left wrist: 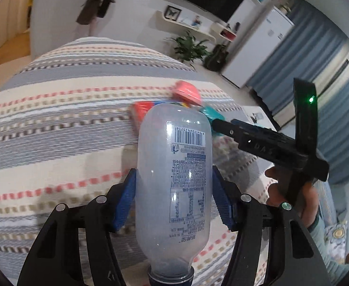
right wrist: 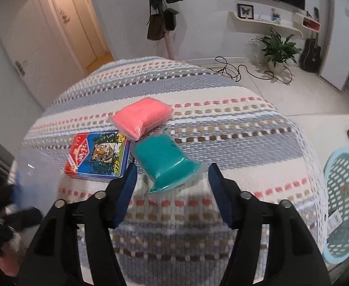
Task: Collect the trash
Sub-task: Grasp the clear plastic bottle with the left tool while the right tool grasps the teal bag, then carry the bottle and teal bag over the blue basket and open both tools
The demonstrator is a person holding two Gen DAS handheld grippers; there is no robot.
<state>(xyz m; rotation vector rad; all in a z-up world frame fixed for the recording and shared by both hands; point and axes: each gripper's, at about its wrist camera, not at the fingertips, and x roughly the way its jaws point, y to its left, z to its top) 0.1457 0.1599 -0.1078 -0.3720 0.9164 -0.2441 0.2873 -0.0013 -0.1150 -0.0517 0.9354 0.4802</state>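
Note:
My left gripper is shut on a translucent, empty plastic bottle. The bottle's dark cap points back at the camera and its blue pads press both sides. The bottle hangs above a striped cloth. In the right wrist view the bottle is a blur at the left. My right gripper stands open just over a teal packet, and its pads do not touch it. Behind lie a pink packet and a blue-and-red card box with a tiger. A hand holds the right gripper.
A light blue perforated basket stands on the floor to the right of the cloth-covered surface. Beyond it are a potted plant, a black cable, a guitar and a coat stand.

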